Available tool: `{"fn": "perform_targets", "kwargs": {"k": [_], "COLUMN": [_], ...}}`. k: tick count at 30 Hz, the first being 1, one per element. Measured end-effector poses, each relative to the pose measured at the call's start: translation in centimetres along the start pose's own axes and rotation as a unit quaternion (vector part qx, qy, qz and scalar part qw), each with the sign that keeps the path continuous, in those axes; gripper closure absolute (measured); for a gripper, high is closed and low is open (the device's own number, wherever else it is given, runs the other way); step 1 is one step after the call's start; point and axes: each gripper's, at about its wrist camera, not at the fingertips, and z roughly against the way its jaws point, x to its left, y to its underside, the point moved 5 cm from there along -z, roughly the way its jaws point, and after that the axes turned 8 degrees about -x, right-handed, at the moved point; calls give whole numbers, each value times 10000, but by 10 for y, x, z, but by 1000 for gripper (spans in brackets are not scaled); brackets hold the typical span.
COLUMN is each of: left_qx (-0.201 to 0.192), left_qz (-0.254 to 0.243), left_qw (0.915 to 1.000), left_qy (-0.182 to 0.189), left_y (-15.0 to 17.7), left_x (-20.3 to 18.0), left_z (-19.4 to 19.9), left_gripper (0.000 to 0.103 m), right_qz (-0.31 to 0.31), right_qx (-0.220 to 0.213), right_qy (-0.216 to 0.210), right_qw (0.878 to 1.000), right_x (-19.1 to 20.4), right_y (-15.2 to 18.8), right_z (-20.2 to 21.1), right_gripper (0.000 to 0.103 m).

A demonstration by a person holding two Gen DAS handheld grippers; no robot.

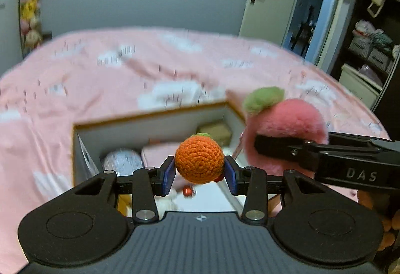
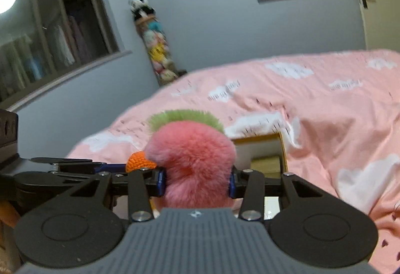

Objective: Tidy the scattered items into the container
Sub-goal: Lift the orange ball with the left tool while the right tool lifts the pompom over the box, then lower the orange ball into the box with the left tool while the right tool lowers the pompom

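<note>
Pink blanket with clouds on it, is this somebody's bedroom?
Most likely a bedroom. The pink cloud-print bedspread covers a wide bed, a tall hanging column of soft plush toys stands in the corner, and an open dark wardrobe with stacked clothes and white baskets sits by the door.

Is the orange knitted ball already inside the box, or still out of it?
Out. The left gripper grips the orange ball above the open box.
</note>
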Motion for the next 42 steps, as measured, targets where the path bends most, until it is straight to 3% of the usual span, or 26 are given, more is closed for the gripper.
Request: {"fn": "perform_targets", "kwargs": {"k": [7, 16, 26, 31, 36, 38, 39, 42], "left_qx": [294, 423, 327, 290, 271, 219, 222, 316], "left_qz": [-70, -551, -583, -517, -481, -538, -569, -429], "left_qw": [9995, 9973, 9975, 9982, 9984, 9982, 9981, 9986], "left_qy": [-100, -220, -209, -133, -85, -151, -127, 39], "left_y": [32, 50, 51, 49, 48, 48, 48, 48], "left_x": [8, -2, -2, -2, -3, -4, -5, -6], "left_z": [-32, -43, -43, -40, -38, -37, -37, -40], "left_gripper": [55, 55, 53, 46, 45, 53, 73, 81], "right_qz": [-484, -176, -146, -131, -141, -142, -155, -206], "right_qx": [583, 951, 903, 790, 672, 659, 642, 602], "right_qy": [217, 466, 430, 463, 539, 541, 545, 548], "right_qw": [9969, 9942, 9949, 9957, 9962, 9963, 9963, 9965], "right_x": [-23, -29, -33, -33, -35, -35, -35, -36], "right_y": [37, 61, 63, 62, 61, 61, 61, 60], "right_z": [-39, -62, -57, -51, -49, -49, -49, -48], "right_gripper": [56, 55, 53, 53, 52, 52, 52, 52]}}
